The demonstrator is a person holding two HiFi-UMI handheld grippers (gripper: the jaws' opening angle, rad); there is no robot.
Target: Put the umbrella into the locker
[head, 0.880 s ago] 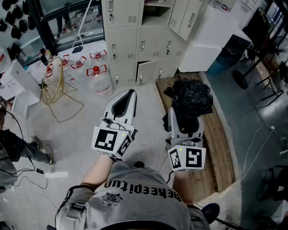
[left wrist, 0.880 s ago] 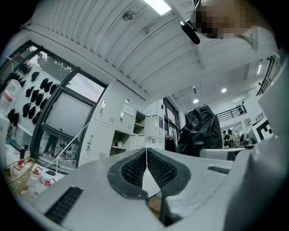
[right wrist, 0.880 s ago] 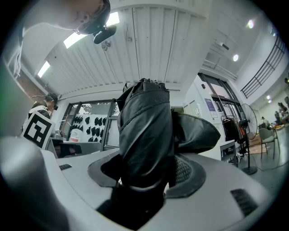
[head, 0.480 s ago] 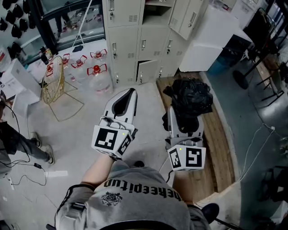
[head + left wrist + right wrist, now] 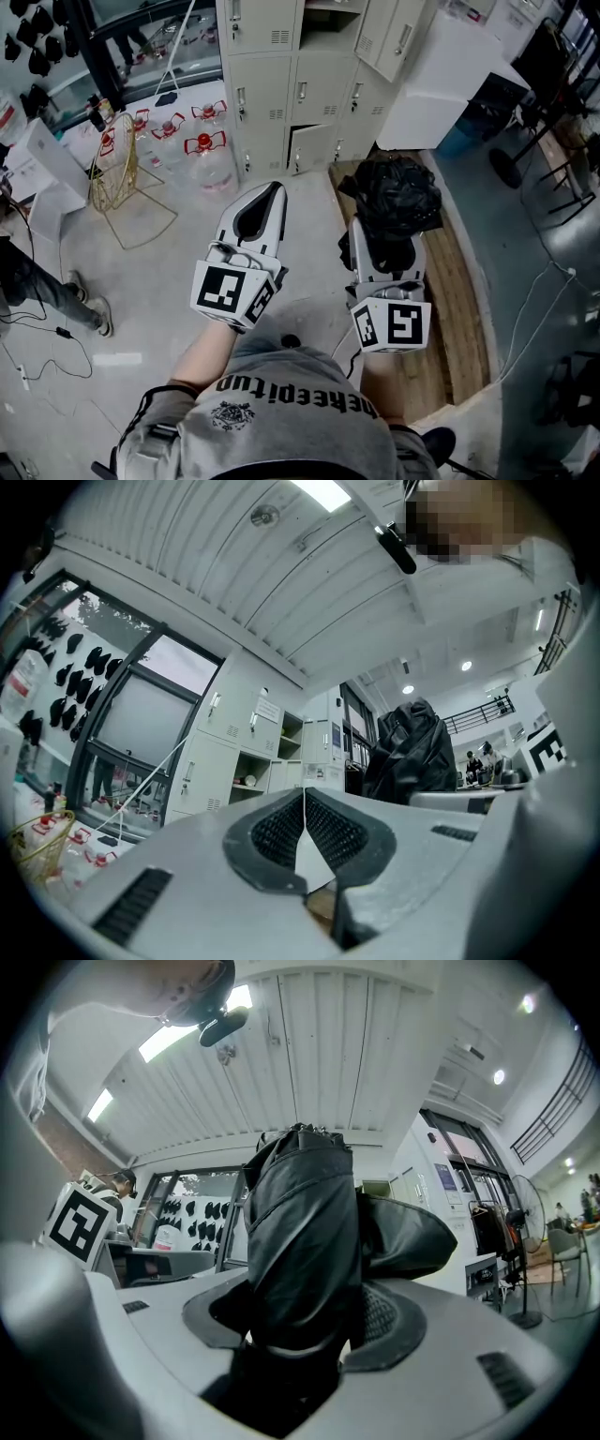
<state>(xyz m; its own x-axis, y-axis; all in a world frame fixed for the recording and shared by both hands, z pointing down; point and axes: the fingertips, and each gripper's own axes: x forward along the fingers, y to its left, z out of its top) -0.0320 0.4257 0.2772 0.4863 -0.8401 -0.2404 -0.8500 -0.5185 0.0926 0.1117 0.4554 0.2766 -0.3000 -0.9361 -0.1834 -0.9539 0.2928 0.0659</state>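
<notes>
Black loose-canopied umbrella (image 5: 394,197), clamped in the wide-spread right gripper (image 5: 382,251), may snag entering the upper-centre lockers (image 5: 319,89); the left gripper (image 5: 270,190) is closed and empty.

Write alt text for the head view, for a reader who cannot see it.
Seen from above, a person holds out two grippers: the right gripper clamps a bundled black umbrella, the left gripper is shut and empty. Ahead on the pale floor stands a bank of cream lockers, one low door ajar.
</notes>
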